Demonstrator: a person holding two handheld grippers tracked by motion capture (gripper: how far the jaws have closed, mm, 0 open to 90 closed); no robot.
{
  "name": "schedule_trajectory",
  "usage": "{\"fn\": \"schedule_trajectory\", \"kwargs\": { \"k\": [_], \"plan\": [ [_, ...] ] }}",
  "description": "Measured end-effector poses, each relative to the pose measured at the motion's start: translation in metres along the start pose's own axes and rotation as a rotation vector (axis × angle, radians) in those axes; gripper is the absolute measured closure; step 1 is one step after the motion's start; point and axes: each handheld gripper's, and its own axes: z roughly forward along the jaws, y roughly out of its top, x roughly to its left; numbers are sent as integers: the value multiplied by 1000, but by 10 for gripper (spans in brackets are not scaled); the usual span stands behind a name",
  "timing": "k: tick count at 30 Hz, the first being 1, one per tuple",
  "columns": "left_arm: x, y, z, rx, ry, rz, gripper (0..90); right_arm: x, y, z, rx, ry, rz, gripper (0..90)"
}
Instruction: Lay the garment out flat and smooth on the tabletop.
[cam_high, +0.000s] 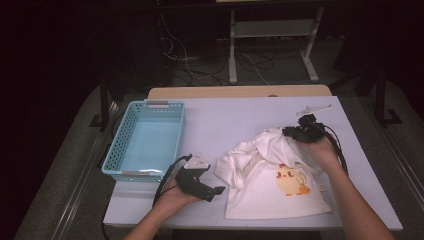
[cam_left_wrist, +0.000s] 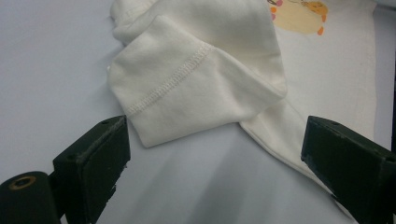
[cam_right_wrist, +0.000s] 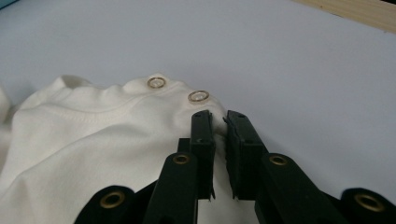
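My right gripper (cam_right_wrist: 219, 122) is clamped on the shoulder edge of the white shirt (cam_high: 272, 175), a fold of cloth pinched between its nearly closed jaws, just beside two brass snap rings (cam_right_wrist: 156, 82) on the neckline. In the high view that gripper (cam_high: 303, 131) sits at the far right corner of the shirt, which lies crumpled at the near right of the table (cam_high: 235, 120), its yellow chick print (cam_high: 292, 181) facing up. My left gripper (cam_high: 212, 192) rests on the table at the shirt's left, jaws spread wide and holding nothing; in its own view a folded sleeve (cam_left_wrist: 196, 88) with a stitched hem lies just ahead of the gap, not touched by either pad. A light blue basket (cam_high: 120, 145) with lattice walls stands at the left of the table, apart from the shirt. A small pale piece (cam_high: 313, 108) lies on the table beyond the right gripper; I cannot tell what it is. Nothing lies between the left gripper and the sleeve. The table top is pale lilac-grey and matte, with a wooden edge (cam_high: 240, 92) along the far side. Beyond it the room is dark: a grey floor, loose cables (cam_high: 190, 62), and the legs of a light metal frame (cam_high: 272, 45).
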Motion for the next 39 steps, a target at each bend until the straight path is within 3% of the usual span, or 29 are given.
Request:
{"fn": "schedule_trajectory", "kwargs": {
  "k": [14,17,26,30,32,39],
  "plan": [
    [0,0,0,-3,-6,0,77,-37,21,35,13,-102,45,803],
    [1,0,0,-5,-7,-2,77,-45,24,43,14,-110,70,802],
    [1,0,0,-4,-11,0,77,-56,19,61,75,-129,86,772],
    [1,0,0,-5,-12,2,77,-59,18,54,65,-104,113,634],
    [1,0,0,-4,-12,0,77,-61,18,43,34,-83,128,595],
    [0,0,1,2,-11,2,77,-63,10,7,-10,-50,158,556]
  ]
}}
